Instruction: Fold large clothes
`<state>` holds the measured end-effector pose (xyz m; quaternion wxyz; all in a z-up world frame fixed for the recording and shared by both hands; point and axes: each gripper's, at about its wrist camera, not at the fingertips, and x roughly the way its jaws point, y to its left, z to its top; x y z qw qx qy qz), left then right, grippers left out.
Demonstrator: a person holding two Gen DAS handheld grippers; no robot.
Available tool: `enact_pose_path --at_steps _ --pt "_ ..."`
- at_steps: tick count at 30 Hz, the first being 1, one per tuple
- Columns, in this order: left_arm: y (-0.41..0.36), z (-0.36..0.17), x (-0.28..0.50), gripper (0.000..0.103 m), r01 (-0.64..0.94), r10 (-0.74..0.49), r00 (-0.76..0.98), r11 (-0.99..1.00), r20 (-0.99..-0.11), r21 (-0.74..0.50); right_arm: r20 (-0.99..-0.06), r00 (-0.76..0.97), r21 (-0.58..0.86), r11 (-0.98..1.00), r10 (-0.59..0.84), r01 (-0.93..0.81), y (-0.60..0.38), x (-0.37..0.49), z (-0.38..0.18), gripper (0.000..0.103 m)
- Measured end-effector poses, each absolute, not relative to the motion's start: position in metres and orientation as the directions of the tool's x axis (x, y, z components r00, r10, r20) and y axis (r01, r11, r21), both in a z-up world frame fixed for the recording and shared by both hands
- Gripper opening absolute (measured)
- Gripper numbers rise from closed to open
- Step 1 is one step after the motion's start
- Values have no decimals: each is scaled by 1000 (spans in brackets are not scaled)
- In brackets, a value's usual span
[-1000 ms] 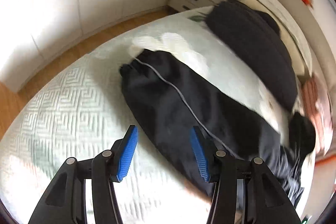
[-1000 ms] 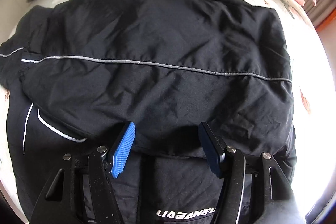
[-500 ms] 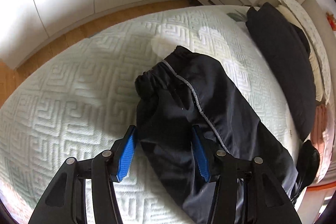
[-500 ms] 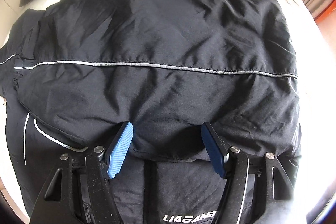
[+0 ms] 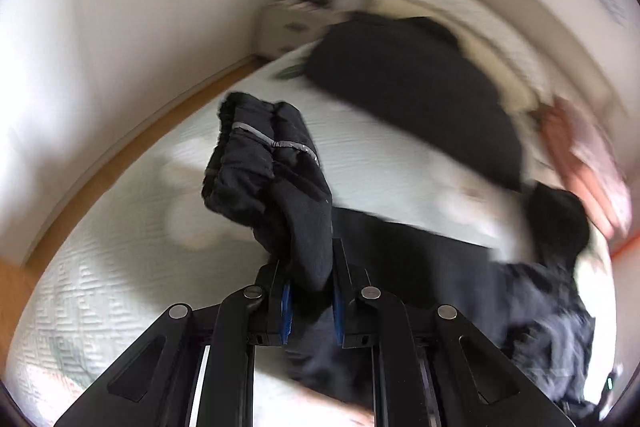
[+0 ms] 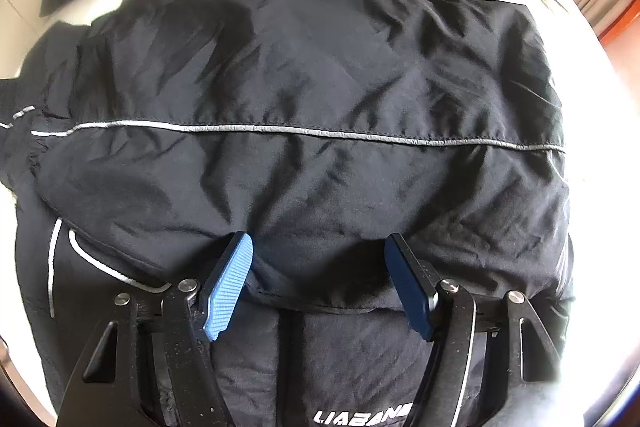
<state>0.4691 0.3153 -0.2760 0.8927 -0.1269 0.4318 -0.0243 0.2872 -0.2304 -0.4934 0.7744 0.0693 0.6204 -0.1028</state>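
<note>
One black nylon hooded jacket with grey reflective piping (image 6: 312, 99) on white quilted bed (image 5: 100, 287), back up, hood far end, hem near; long axis runs hem-to-hood. Fold looks barely started: body flat. Black sleeve with elastic cuff (image 5: 276, 187) raised off bed, cuff up; left hand-held gripper (image 5: 310, 301) closing on it. Right hand-held gripper (image 6: 320, 279) wide, over lower back panel, holding nothing.

One black jacket (image 6: 304, 99) lies on one bed (image 5: 120, 267). Two tongs (image 5: 310, 291) (image 6: 320, 279), one nightstand (image 5: 288, 27), one dark pillow (image 5: 420, 95).
</note>
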Motion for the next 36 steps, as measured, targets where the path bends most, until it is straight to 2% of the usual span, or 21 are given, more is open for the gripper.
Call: enact_pose_path --at_steps 7,12,16,19,21,23,27,29,33,36 --pt "173 -212 409 15 294 -375 631 926 -679 -238 -955 285 -16 971 -85 238 -229 256 -447 72" --pt "69 -201 362 15 498 -523 560 832 -642 -244 -943 317 -22 970 -101 242 -240 222 -415 72" --pt "-11 -229 329 16 612 -580 461 756 -672 -232 -939 322 -38 966 -123 257 -255 196 -401 72" --pt "-63 -269 304 16 644 -558 397 735 -728 -212 -938 319 -45 962 -133 270 -266 185 -399 72" --pt "-90 -300 294 22 649 -523 358 735 -774 -196 -941 312 -42 960 -131 275 -273 180 -405 72" --pt "-109 -338 300 38 626 -492 280 745 -825 -231 -946 302 -28 960 -116 280 -280 176 -413 72" --pt "-113 -373 297 53 597 -514 190 737 -836 -317 -955 286 -3 961 -85 275 -290 176 -429 72" --pt "-112 -369 298 74 599 -562 135 703 -816 -384 -956 287 20 963 -61 270 -294 179 -432 72" --pt "-108 -353 300 75 574 -589 32 672 -808 -467 -946 325 73 966 -12 248 -297 194 -424 72" --pt "-86 -327 299 75 549 -621 38 667 -783 -503 -929 367 141 966 55 215 -294 212 -413 72"
